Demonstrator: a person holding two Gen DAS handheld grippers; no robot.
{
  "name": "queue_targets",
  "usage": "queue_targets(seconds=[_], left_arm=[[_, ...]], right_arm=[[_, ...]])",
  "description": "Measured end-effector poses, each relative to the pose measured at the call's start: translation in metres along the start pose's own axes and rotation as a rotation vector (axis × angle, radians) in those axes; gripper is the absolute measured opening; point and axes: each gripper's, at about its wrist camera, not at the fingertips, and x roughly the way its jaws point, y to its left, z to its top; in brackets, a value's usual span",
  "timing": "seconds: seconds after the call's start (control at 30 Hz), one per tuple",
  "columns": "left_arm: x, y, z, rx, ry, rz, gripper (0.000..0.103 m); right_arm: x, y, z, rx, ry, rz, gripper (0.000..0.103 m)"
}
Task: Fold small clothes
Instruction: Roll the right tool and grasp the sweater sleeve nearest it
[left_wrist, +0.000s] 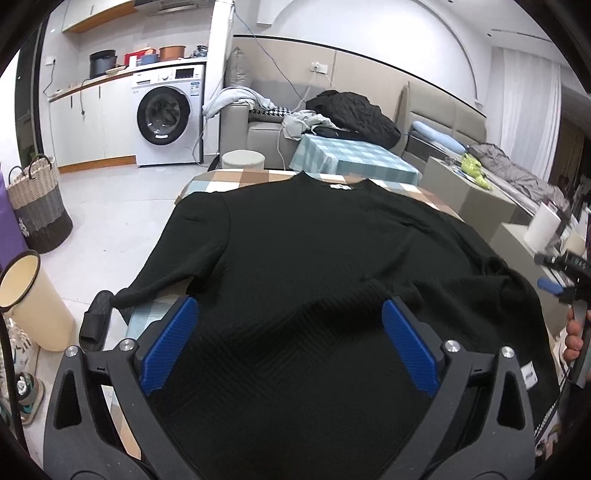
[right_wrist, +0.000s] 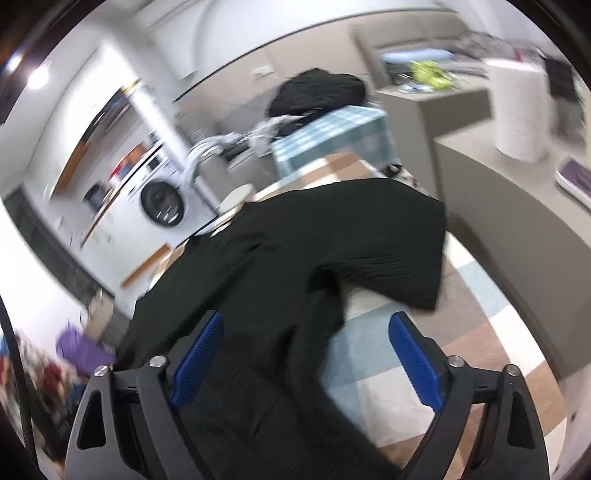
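A black short-sleeved top (left_wrist: 314, 251) lies spread front-down on a table with a checked cloth (left_wrist: 236, 179), collar at the far end. My left gripper (left_wrist: 290, 317) is open above the hem, blue pads (left_wrist: 170, 343) wide apart over the fabric. In the right wrist view, which is blurred, the top (right_wrist: 314, 251) lies with its right sleeve (right_wrist: 402, 258) spread out. My right gripper (right_wrist: 306, 332) is open over the top's right side edge, holding nothing. The right gripper also shows at the left wrist view's right edge (left_wrist: 569, 280).
A cream bin (left_wrist: 33, 306) and a woven basket (left_wrist: 37, 203) stand on the floor to the left. A second checked table (left_wrist: 351, 155), a sofa with clothes (left_wrist: 354, 110) and a washing machine (left_wrist: 168, 110) are behind. A grey counter with a paper roll (right_wrist: 517, 110) is on the right.
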Motion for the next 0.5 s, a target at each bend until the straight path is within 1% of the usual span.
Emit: queue_targets(seconds=[0.03,0.07,0.13,0.2,0.27,0.33,0.4,0.5], left_arm=[[0.003,0.002,0.002,-0.005,-0.002,0.001,0.099],[0.007,0.004,0.005,-0.009,-0.001,0.0,0.099],[0.014,0.007,0.008,-0.017,0.006,0.002,0.099],[0.022,0.009,0.011,-0.021,0.011,0.007,0.099],[0.029,0.011,0.015,-0.024,0.018,0.024,0.099],[0.035,0.013,0.017,-0.028,0.024,0.021,0.099],[0.039,0.014,0.019,-0.031,0.025,0.017,0.099],[0.042,0.016,0.021,-0.037,0.025,0.017,0.099]], right_arm=[[0.005,-0.008,0.004,0.037,0.022,-0.007,0.078],[0.01,-0.013,0.007,0.066,0.041,-0.007,0.076],[0.021,-0.026,0.011,0.131,0.073,-0.007,0.076],[0.028,-0.031,0.014,0.158,0.1,-0.004,0.076],[0.037,-0.039,0.018,0.209,0.121,0.019,0.076],[0.046,-0.047,0.021,0.264,0.145,0.042,0.076],[0.053,-0.049,0.025,0.293,0.155,0.047,0.076],[0.066,-0.057,0.03,0.369,0.165,0.083,0.076]])
